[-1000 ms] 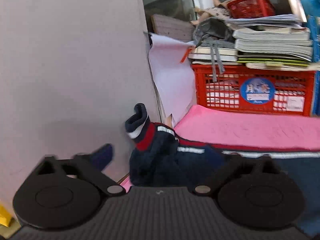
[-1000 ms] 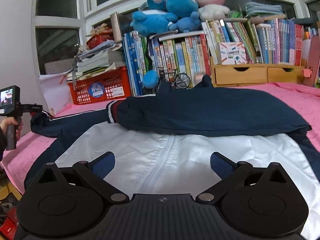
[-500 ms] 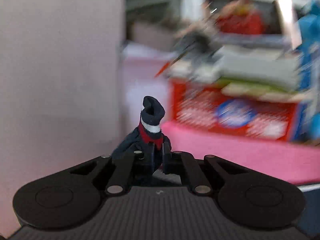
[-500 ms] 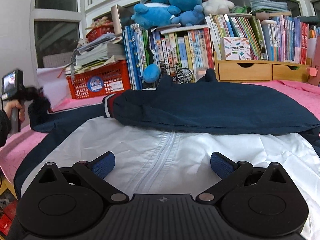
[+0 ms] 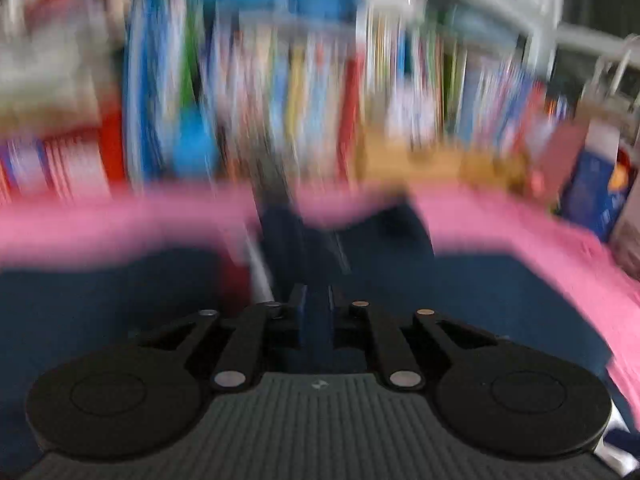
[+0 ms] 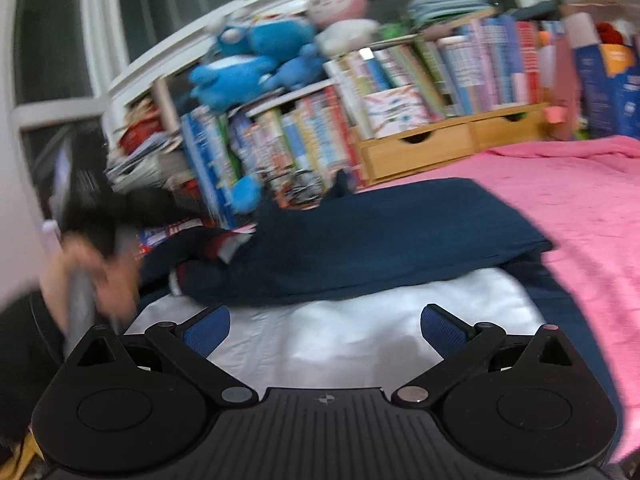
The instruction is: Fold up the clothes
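A navy and white jacket point(image 6: 320, 312) lies face up on the pink bed cover point(image 6: 580, 216), with one navy sleeve point(image 6: 380, 236) folded across it. My left gripper point(image 5: 316, 308) is nipped on the other navy sleeve point(image 5: 316, 322), and its jaws are easing open with the fabric still pressed between the pads. That sleeve's red and white cuff point(image 5: 250, 276) shows just left of the fingers. The left wrist view is heavily blurred. My right gripper point(image 6: 325, 324) hangs open over the white front, holding nothing. A person's hand point(image 6: 84, 280) holds the left tool at the left.
Books point(image 6: 400, 92) and wooden drawers point(image 6: 440, 148) line the back of the bed. Blue and pink plush toys point(image 6: 256, 60) sit on top of them. A red crate point(image 5: 72, 160) with paper stacks stands at the back left. A blue box point(image 6: 612, 92) is at the right.
My left gripper went from open beside the cuff to shut on the sleeve, then swung fast to the right over the jacket. The right gripper tilted and shifted a little, staying open.
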Action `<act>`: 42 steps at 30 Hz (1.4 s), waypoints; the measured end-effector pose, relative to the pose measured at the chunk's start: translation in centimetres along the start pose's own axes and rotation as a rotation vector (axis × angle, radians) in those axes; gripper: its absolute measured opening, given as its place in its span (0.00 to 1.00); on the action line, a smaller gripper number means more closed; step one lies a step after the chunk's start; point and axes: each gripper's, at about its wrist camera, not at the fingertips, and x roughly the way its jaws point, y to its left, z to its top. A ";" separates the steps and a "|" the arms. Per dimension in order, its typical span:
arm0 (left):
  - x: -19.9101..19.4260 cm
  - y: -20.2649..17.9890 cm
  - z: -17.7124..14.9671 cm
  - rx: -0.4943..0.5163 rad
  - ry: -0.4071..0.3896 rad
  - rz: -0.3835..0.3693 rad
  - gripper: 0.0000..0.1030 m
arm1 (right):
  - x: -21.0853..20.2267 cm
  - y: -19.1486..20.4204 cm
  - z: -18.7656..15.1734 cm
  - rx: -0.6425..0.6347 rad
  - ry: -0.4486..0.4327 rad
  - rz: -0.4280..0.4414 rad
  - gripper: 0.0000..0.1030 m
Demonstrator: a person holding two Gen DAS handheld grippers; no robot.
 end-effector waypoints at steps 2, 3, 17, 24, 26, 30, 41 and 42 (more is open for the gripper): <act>-1.3 0.6 -1.2 -0.035 -0.002 -0.041 0.26 | -0.2 -1.0 0.6 0.023 0.002 -0.003 1.00; -3.1 1.0 -1.7 -0.033 -0.043 -0.045 0.33 | 0.1 -1.2 1.0 0.033 0.011 0.004 1.00; -16.6 11.4 -8.4 -0.134 -0.266 0.289 0.84 | 24.5 7.6 8.2 0.272 0.448 0.335 0.94; -17.1 13.9 -9.7 -0.191 -0.255 0.327 0.84 | 28.1 9.3 8.5 0.309 0.483 0.249 0.35; -17.0 13.9 -10.0 -0.189 -0.258 0.324 0.84 | 26.4 10.1 9.7 0.194 0.435 0.249 0.30; -16.0 12.7 -9.4 -0.175 -0.259 0.319 0.84 | 22.4 10.5 12.2 0.016 0.315 0.231 0.15; -12.4 8.9 -7.9 -0.073 -0.212 0.335 0.85 | 12.0 1.6 15.7 -0.161 0.048 -0.005 0.14; -12.0 8.7 -7.8 -0.070 -0.203 0.341 0.85 | 11.5 0.2 15.5 -0.155 0.054 -0.038 0.14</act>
